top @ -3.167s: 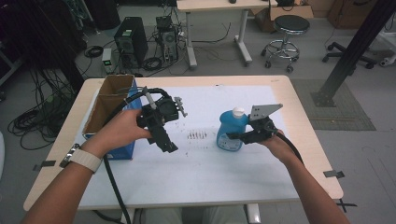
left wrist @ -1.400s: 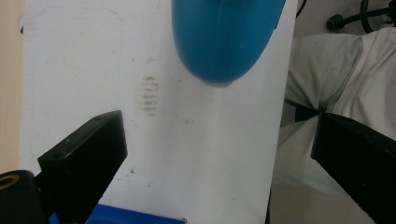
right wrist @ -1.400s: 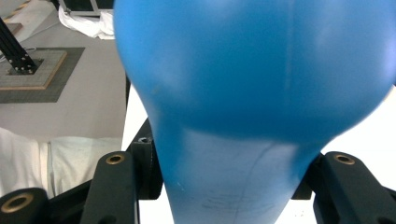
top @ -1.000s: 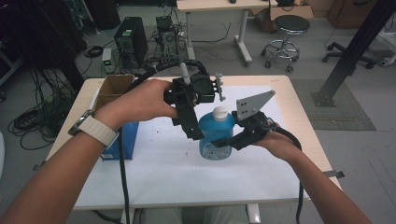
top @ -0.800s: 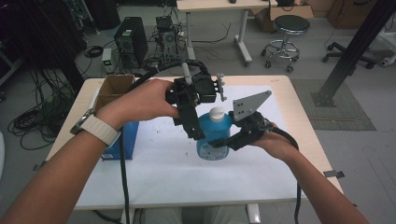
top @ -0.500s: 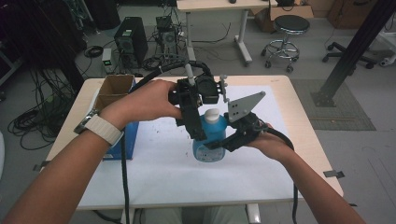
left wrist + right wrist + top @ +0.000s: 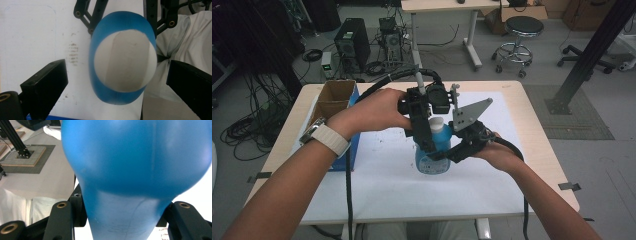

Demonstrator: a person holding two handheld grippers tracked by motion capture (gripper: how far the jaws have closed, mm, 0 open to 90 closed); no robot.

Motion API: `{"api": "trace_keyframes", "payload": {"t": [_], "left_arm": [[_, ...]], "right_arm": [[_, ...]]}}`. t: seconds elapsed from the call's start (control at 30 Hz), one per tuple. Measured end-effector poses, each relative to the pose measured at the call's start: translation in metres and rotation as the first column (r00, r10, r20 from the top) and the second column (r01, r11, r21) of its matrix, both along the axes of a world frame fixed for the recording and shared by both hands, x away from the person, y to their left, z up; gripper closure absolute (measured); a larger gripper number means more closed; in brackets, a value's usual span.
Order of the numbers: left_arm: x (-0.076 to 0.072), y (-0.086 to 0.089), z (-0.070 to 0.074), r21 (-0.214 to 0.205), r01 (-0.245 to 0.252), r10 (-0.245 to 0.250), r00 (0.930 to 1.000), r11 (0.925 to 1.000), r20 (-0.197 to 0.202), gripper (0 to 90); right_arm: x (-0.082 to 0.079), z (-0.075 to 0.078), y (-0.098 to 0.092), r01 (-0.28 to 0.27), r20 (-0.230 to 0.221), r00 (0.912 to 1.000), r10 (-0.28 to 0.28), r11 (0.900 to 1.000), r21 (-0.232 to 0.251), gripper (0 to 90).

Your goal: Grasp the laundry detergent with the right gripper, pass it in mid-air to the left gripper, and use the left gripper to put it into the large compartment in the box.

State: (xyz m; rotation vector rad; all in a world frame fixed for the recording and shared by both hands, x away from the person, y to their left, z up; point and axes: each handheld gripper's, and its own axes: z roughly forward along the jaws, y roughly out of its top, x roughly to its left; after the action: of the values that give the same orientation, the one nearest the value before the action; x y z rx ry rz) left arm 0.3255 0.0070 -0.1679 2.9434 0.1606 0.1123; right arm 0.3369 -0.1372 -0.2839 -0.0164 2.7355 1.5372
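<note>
A: Where is the bottle (image 7: pixel 433 156)?

B: Over the middle of the white sheet (image 7: pixel 512 165) on the bench (image 7: pixel 537 135), upright, between the two grippers. Whether its base touches the sheet I cannot tell.

A: Who has it?

B: The right gripper (image 7: pixel 447 154). Its jaws are closed on the blue body from the right; in the right gripper view the blue wall (image 7: pixel 135 157) sits tight between both jaws.

A: And the left gripper (image 7: pixel 428 145)?

B: It points down over the white cap (image 7: pixel 438 123). In the left gripper view the cap (image 7: pixel 125 62) lies between the jaws with a clear gap either side, so those jaws are open, gripping nothing.

A: Anything else nearby?

B: An open cardboard box (image 7: pixel 332 100) with a blue side, at the bench's left edge, well apart from the bottle.
</note>
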Motion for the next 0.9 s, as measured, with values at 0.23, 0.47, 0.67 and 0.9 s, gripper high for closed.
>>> {"api": "trace_keyframes", "payload": {"t": [0.23,0.47,0.67,0.9], "left_arm": [[0.000,-0.001,-0.003,-0.007,-0.005,0.005,1.0000,1.0000,-0.008,4.3],[0.001,-0.002,-0.008,-0.005,-0.002,0.002,0.9997,1.0000,-0.026,6.6],[0.002,-0.001,-0.010,-0.011,0.002,-0.002,0.9997,0.9999,-0.024,13.4],[0.002,-0.002,-0.011,-0.005,0.005,-0.005,0.9996,1.0000,-0.028,16.0]], "right_arm": [[0.000,-0.001,0.002,-0.007,-0.001,1.0000,0.007,0.9999,-0.008,44.9],[0.000,0.001,0.003,-0.007,-0.002,1.0000,0.007,1.0000,-0.005,44.9],[0.001,0.001,0.002,-0.008,-0.001,1.0000,0.008,1.0000,-0.003,44.9],[0.000,0.001,0.002,-0.006,-0.005,1.0000,0.006,1.0000,-0.002,44.9]]}}
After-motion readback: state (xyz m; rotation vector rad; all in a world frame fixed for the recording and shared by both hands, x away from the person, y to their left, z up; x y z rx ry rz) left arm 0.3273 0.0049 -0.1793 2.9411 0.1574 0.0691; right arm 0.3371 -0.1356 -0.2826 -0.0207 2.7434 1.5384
